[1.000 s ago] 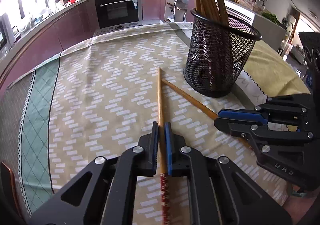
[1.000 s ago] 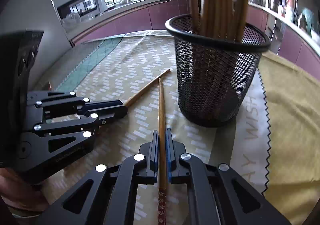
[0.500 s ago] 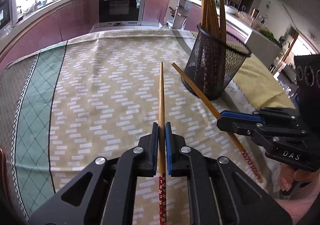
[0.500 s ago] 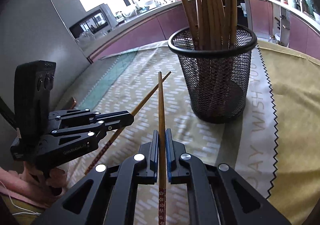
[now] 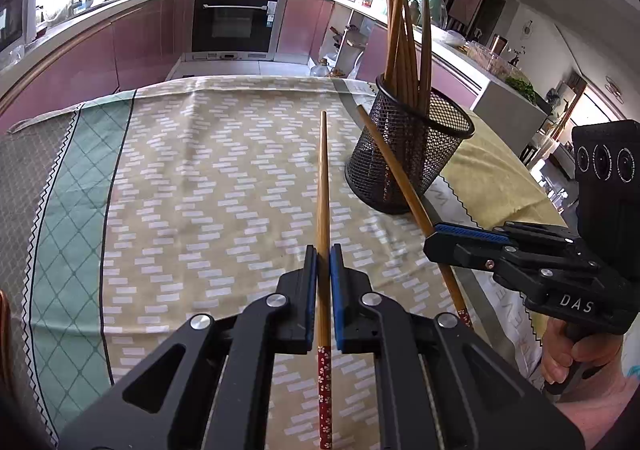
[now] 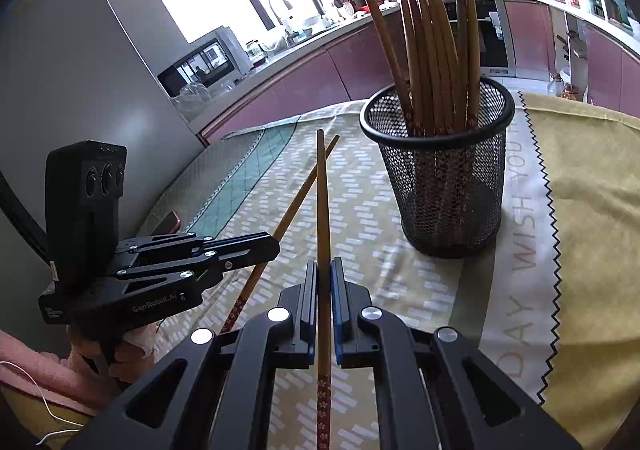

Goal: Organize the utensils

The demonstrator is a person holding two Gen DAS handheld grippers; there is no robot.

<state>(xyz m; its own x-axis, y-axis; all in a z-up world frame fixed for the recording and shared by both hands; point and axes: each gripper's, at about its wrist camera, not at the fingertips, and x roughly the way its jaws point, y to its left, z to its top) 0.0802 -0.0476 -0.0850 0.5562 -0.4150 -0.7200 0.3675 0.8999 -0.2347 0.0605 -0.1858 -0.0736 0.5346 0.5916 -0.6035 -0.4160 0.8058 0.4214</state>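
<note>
Above patterned tablecloth (image 5: 168,178), L gripper (image 5: 324,250) clamped on chopstick (image 5: 323,186), R gripper (image 6: 324,264) clamped on another (image 6: 322,194), tips apparently crossing, mesh holder (image 6: 444,178) w/ chopsticks nearby.

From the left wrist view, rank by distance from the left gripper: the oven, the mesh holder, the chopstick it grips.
1. The chopstick, clamped in the left gripper, pointing ahead.
2. The mesh holder, ahead to the right on the tablecloth.
3. The oven, farthest, in the cabinets behind the table.

Chopsticks (image 6: 436,62) stand in the holder (image 6: 448,206) (on the tablecloth (image 6: 360,210)).
</note>
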